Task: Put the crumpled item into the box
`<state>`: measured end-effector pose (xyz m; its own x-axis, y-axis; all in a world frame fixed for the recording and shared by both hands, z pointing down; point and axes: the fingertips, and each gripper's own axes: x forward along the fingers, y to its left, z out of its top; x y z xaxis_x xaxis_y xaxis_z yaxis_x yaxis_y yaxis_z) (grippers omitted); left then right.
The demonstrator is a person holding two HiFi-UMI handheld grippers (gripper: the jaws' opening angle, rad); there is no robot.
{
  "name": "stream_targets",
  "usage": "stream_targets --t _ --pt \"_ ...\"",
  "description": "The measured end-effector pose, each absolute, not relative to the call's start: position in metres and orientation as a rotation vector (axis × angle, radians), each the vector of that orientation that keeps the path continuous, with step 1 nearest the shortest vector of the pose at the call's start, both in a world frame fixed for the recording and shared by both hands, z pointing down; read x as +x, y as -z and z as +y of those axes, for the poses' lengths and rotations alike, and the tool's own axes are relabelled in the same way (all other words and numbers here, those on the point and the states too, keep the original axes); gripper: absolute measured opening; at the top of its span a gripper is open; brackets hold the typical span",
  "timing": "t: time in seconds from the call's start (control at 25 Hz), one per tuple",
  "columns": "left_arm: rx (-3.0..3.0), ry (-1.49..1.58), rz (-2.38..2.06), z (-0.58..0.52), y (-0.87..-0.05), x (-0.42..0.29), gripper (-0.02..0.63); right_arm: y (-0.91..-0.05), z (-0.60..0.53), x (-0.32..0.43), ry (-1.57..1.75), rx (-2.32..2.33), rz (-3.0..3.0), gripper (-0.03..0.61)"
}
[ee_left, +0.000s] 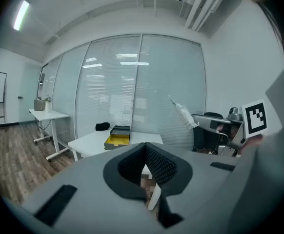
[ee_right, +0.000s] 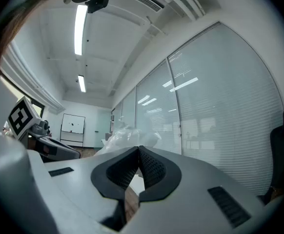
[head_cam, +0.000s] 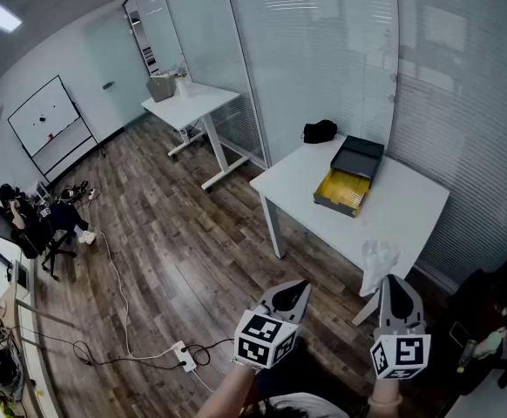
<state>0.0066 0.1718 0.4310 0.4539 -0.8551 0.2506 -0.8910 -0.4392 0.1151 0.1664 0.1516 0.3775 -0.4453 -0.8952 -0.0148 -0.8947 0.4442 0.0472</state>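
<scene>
Right tool (head_cam: pixel 391 282) pinched shut on the lower end of the crumpled item (head_cam: pixel 378 258), held aloft, well short of the box (head_cam: pixel 348 179). Left tool (head_cam: pixel 299 289) pressed together, empty. Item looks light, soft, crinkly; best gripped deep in the bunch. Box lies open on white bench (head_cam: pixel 402 209); wood floor (head_cam: pixel 175 259), glass walls (head_cam: pixel 323 50).

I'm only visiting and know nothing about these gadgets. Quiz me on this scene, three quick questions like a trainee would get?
1. Fill in: the jaws of the left gripper are ____, with nothing between them.
2. Multiple choice: what holds the crumpled white item? A) left gripper B) right gripper C) neither
3. Look at the box on the white table. True or false: it is closed.

Key: 1 shut; 2 B; 3 false, it lies open with its yellow inside showing.
</scene>
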Motion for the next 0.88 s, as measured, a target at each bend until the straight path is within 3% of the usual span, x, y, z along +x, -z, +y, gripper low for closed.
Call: stream_targets --t 0.88 --pt "2.562 -0.188 -1.386 0.043 -0.434 -0.007 0.015 -0.383 0.042 0.147 0.068 1.772 -2.612 0.028"
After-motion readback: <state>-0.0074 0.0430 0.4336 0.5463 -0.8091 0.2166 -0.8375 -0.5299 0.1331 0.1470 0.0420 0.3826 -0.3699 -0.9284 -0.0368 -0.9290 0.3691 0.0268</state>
